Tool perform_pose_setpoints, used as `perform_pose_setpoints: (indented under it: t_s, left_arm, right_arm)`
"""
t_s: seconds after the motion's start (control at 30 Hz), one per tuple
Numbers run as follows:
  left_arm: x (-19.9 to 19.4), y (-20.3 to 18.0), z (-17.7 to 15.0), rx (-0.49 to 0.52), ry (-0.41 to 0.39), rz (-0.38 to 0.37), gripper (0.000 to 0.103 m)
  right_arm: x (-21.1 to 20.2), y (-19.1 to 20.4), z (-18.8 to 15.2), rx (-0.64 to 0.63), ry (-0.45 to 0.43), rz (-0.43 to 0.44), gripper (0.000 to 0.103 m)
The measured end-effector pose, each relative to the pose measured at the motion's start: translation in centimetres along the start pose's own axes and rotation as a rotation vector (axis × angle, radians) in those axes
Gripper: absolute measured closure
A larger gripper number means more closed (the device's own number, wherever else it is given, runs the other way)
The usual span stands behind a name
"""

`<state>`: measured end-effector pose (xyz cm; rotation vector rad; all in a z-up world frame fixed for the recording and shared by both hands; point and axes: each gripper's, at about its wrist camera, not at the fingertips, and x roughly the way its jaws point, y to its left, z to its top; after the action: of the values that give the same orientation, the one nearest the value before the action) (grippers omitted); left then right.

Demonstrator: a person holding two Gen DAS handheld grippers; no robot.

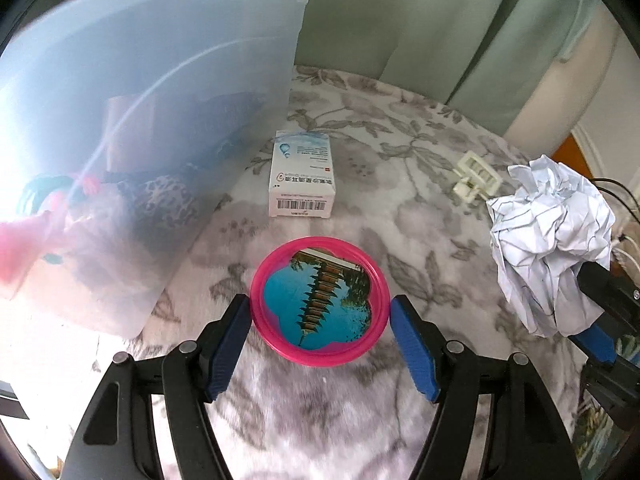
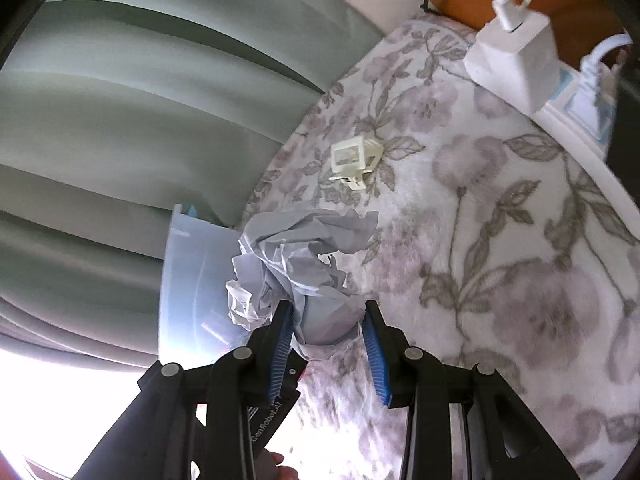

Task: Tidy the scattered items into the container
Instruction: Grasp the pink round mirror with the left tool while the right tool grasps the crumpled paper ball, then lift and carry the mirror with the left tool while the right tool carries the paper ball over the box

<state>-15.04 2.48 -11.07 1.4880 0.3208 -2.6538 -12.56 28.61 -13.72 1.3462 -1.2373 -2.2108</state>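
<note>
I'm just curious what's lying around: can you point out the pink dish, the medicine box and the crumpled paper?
pink dish [image 1: 320,304]: left wrist view, pagoda picture.
medicine box [image 1: 302,176]: left wrist view, top face.
crumpled paper [image 2: 304,256]: right wrist view, its middle folds.

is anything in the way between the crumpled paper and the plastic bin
Nothing visible blocks it. The right hand-held gripper is shut on the crumpled paper, lifted off the floral cloth, and the translucent bin stands right behind it. In the left wrist view the white box and pink disc sit lower, on the cloth.
</note>
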Motion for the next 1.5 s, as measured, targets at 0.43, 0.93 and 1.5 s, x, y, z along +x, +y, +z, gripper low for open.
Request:
perform_pose_setpoints:
  t_s: [0.43, 0.93, 1.5]
  left_arm:
    - [-5.5, -1.4, -2.7, 0.028, -0.11, -0.066, 0.031]
    - [-9.8, -2.6, -1.9, 0.042, -0.276, -0.127, 0.031]
    - [-17.2, 1.8, -1.4, -0.009, -0.449, -0.163, 0.031]
  right_arm:
    - [-4.2, 3.2, -3.2, -0.049, -0.048, 0.052, 0.065]
    - [-8.6, 6.8, -5.3, -0.117, -0.123, 0.097, 0.065]
    - [-11.0, 11.1, -7.1, -0.218, -0.162, 0.143, 0.065]
